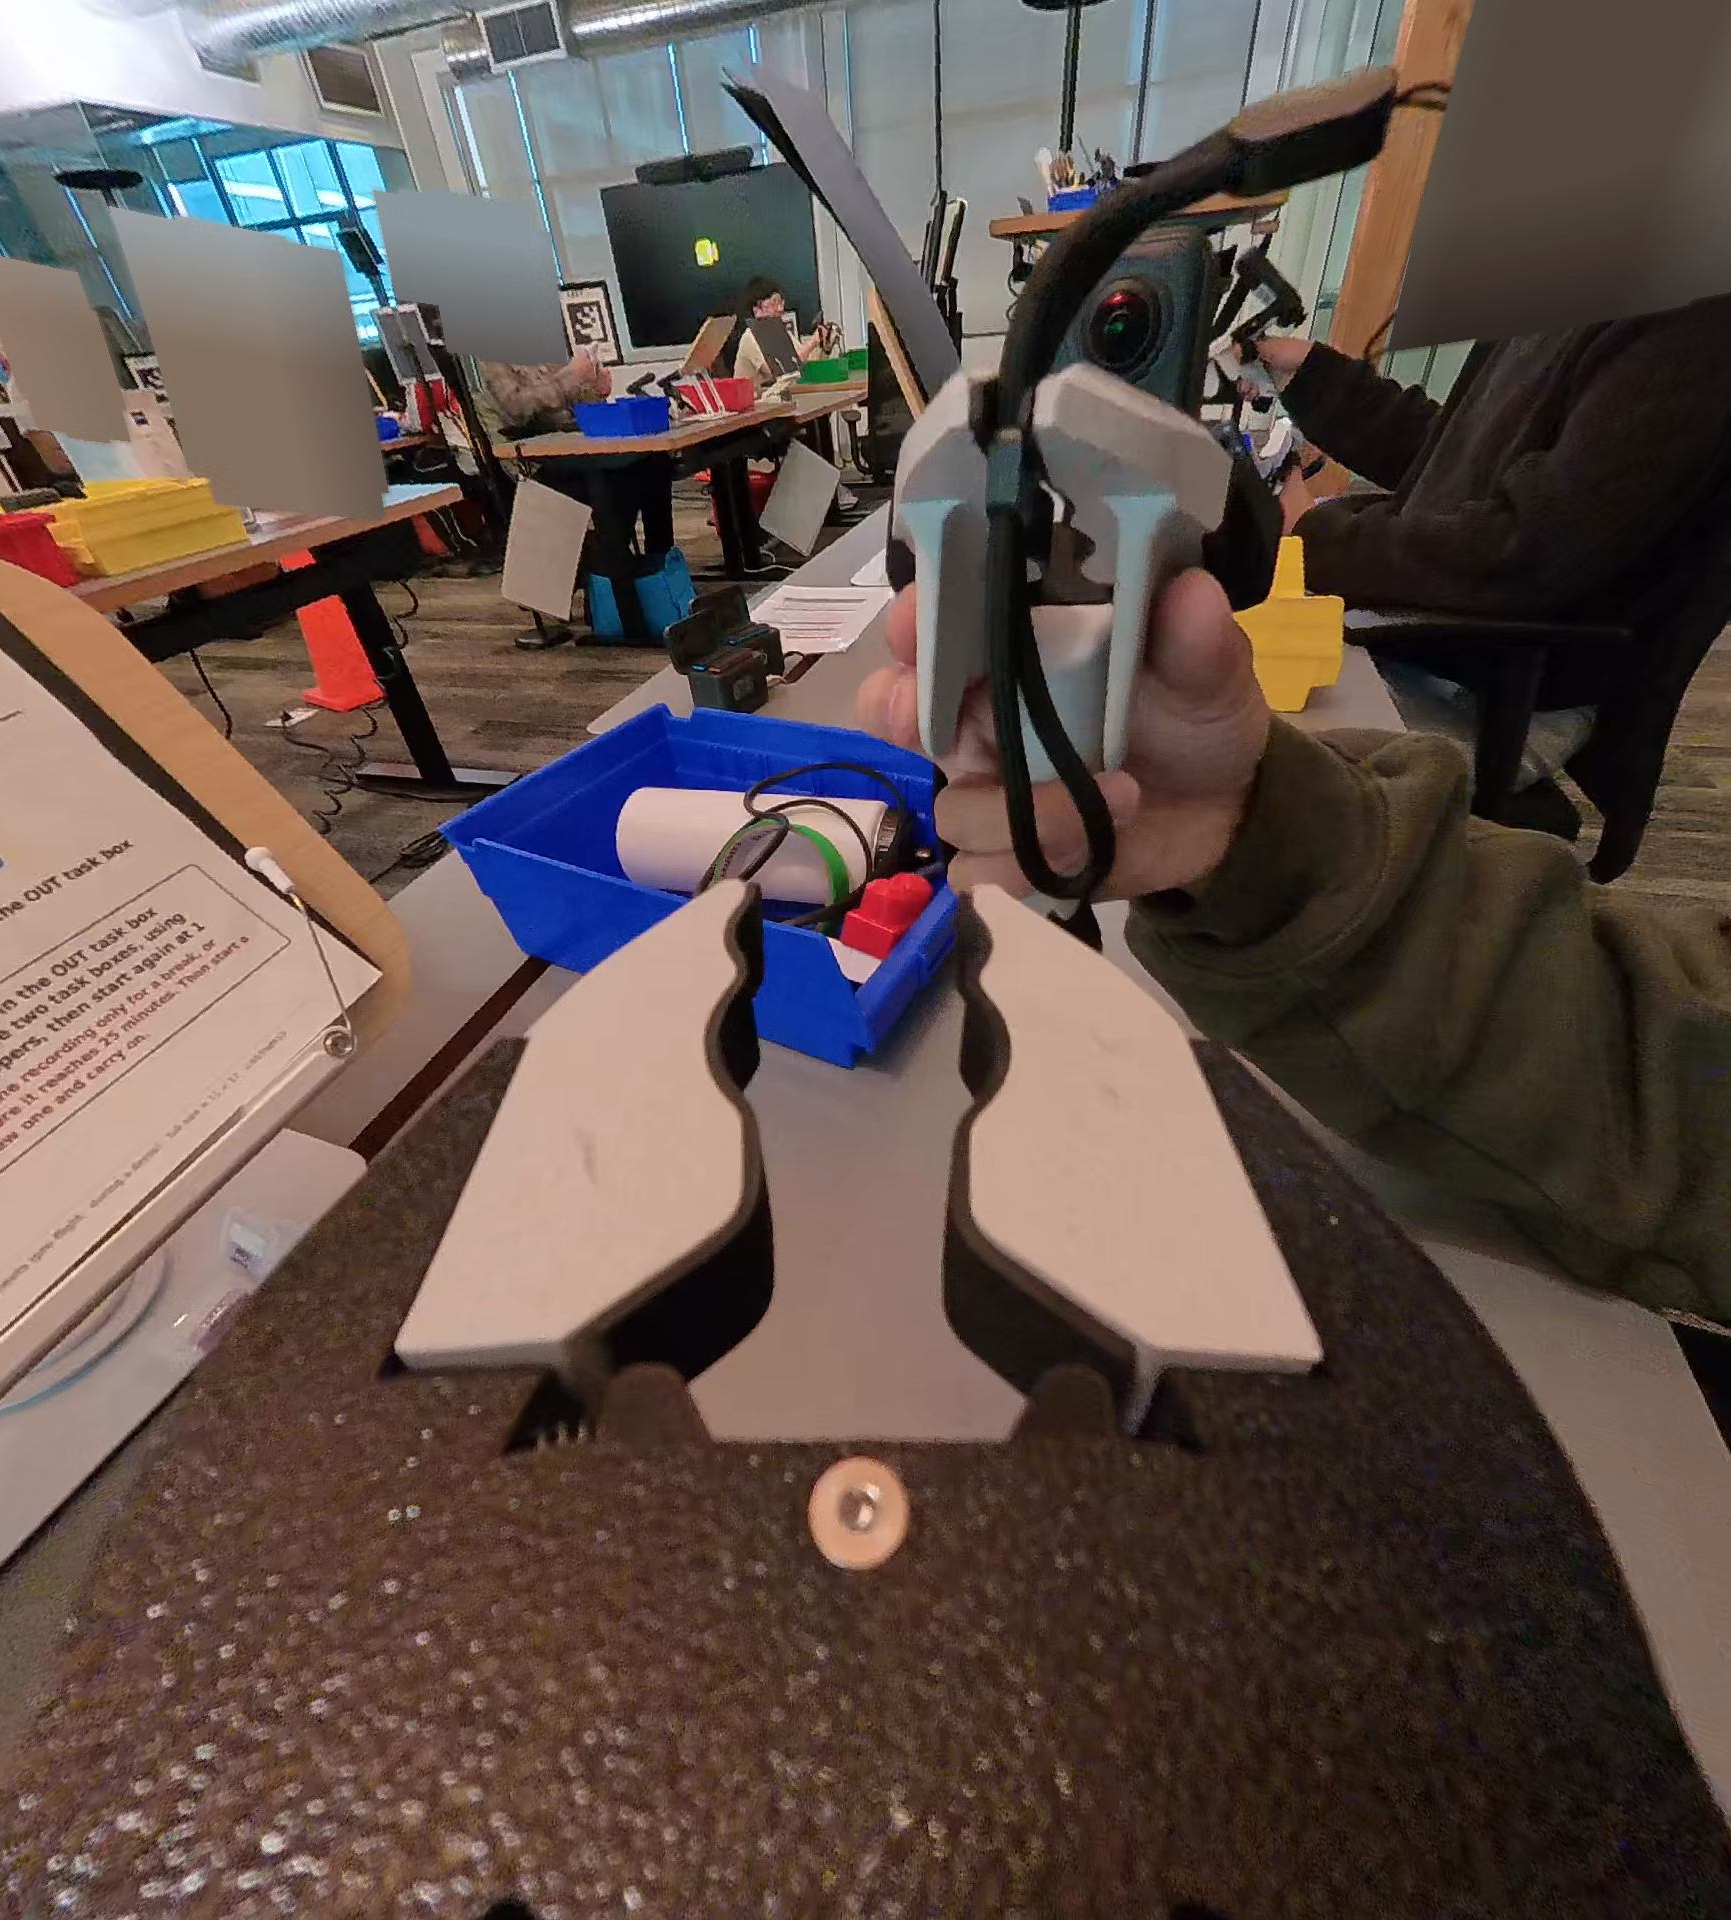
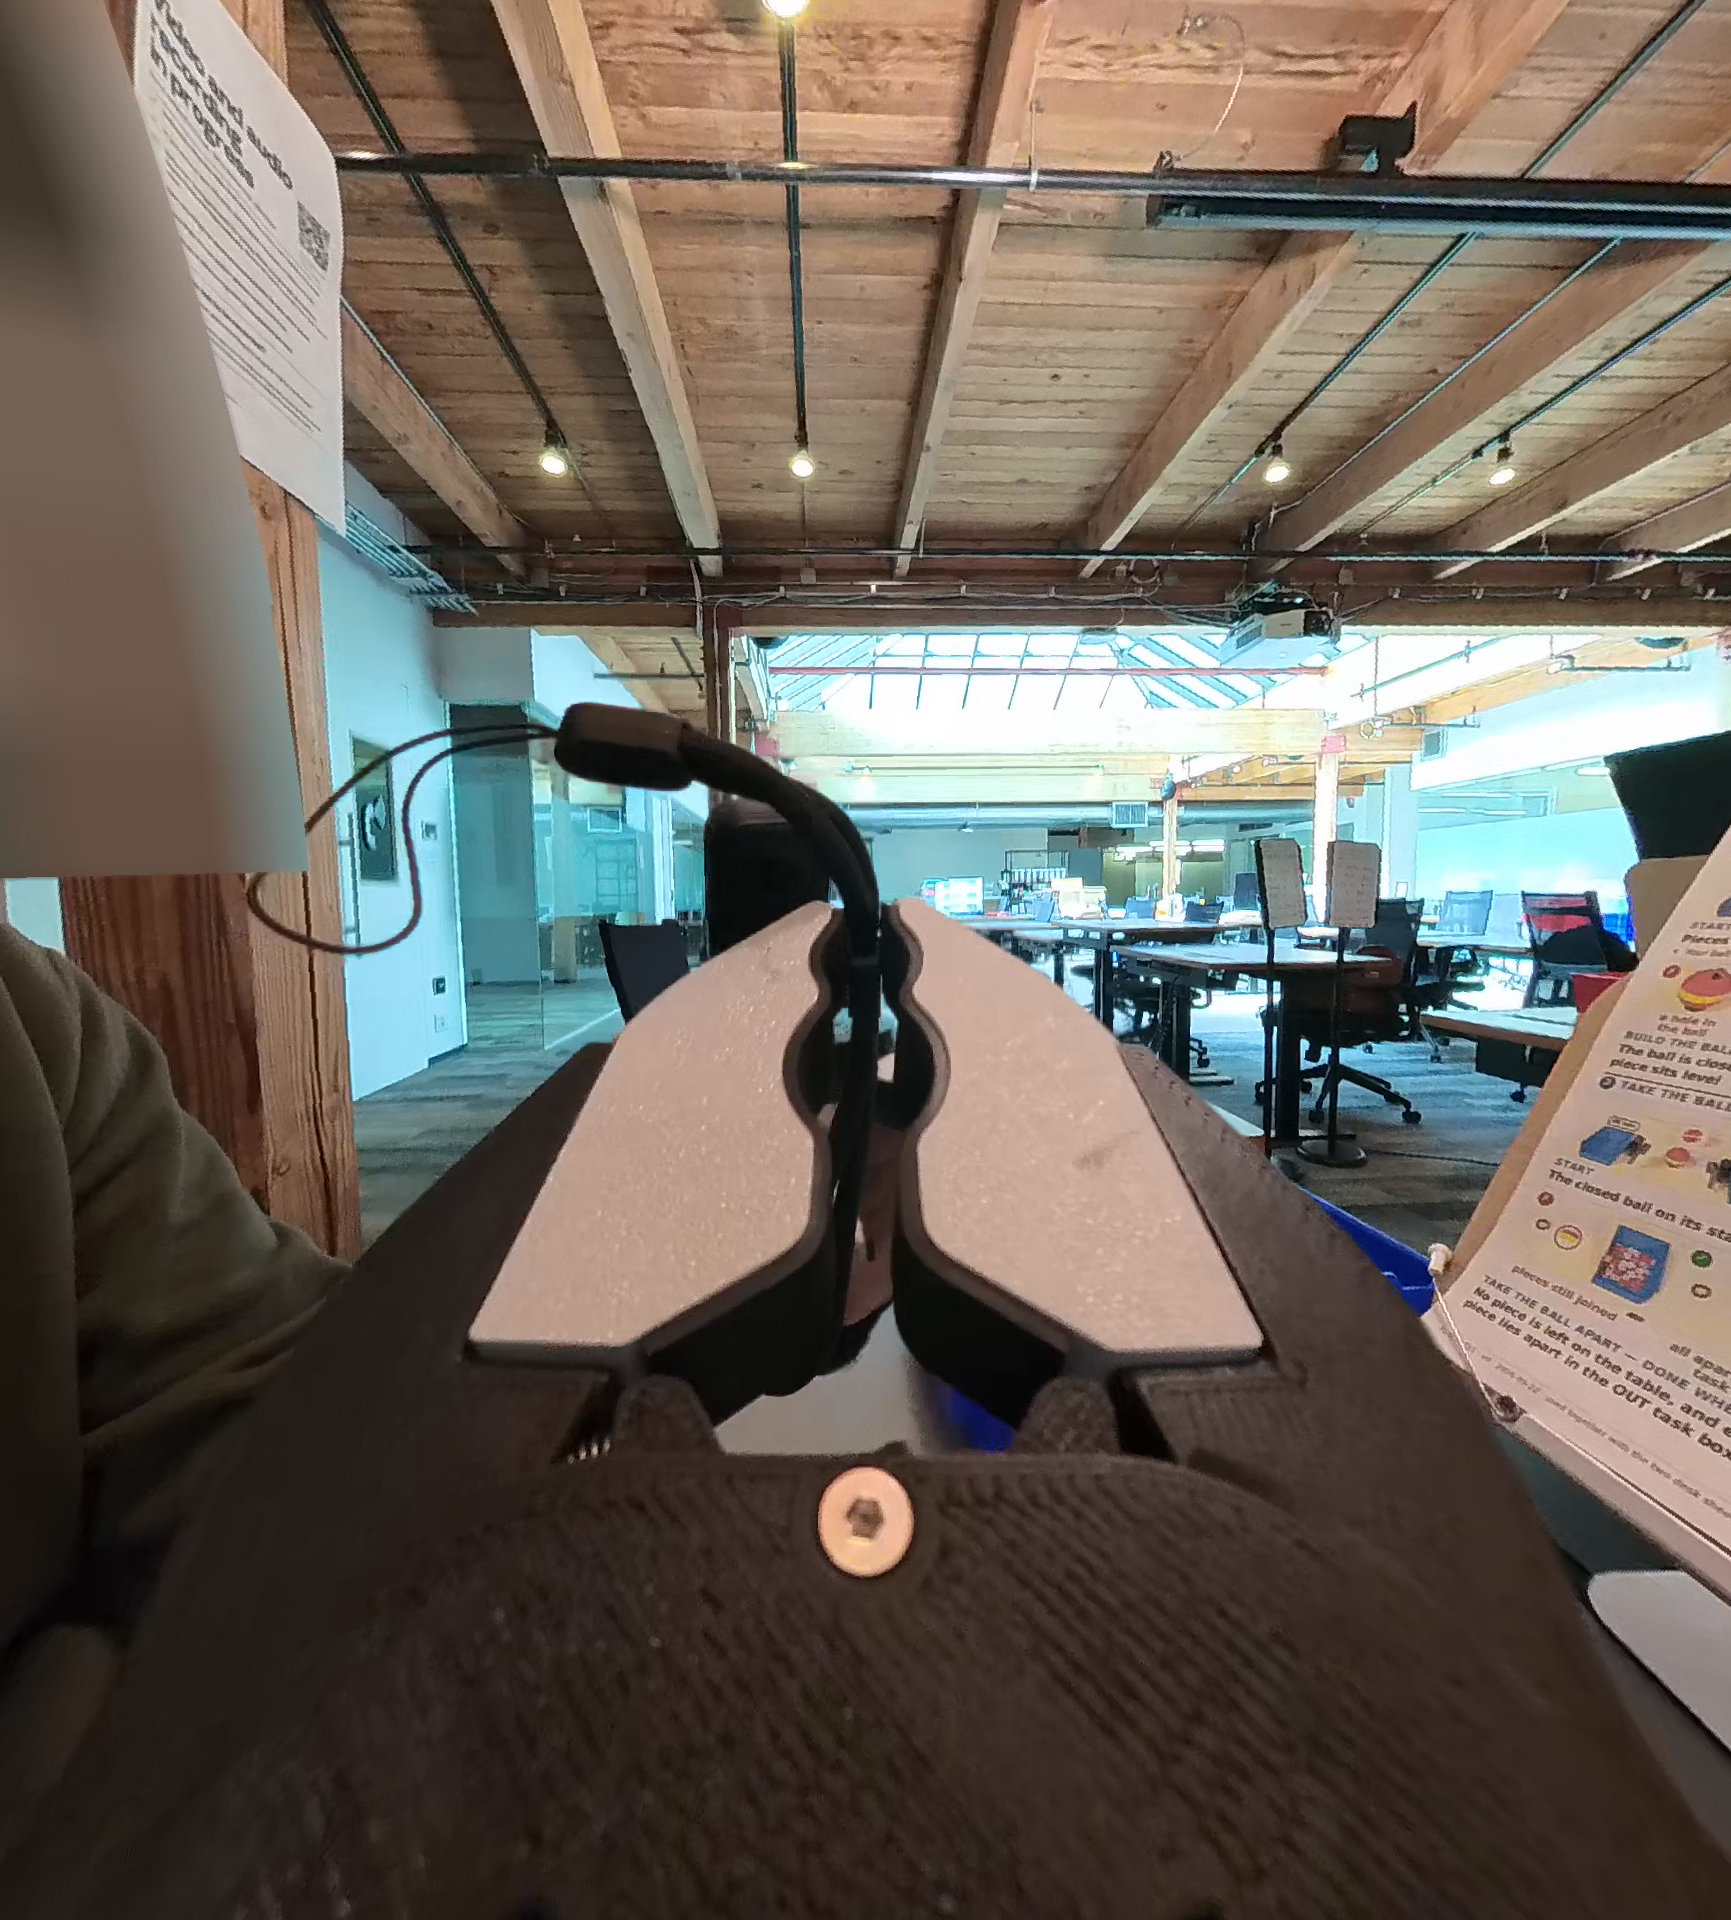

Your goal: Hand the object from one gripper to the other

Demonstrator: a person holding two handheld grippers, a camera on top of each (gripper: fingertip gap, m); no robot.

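A black wrist strap (image 1: 1308, 130) with a thick tab and a thin loop cord is the object. My right gripper (image 1: 1012, 447) shows in the left wrist view, raised above the grey table (image 1: 861, 1247) and shut on the strap's cord, whose loop hangs down over the holding hand. In the right wrist view, the right gripper (image 2: 866, 935) is shut on the strap (image 2: 622, 743), and the tab sticks up to the left. My left gripper (image 1: 861, 914) is open and empty, low over the table, below and in front of the right one.
A blue bin (image 1: 570, 894) just beyond the left fingers holds a white cylinder (image 1: 715, 836), cables and a red brick (image 1: 887, 914). An instruction sheet on a stand (image 1: 61, 935) is at left. A yellow piece (image 1: 1292, 634) and black devices (image 1: 726, 655) lie farther back. Left tips to right tips: about 8 cm.
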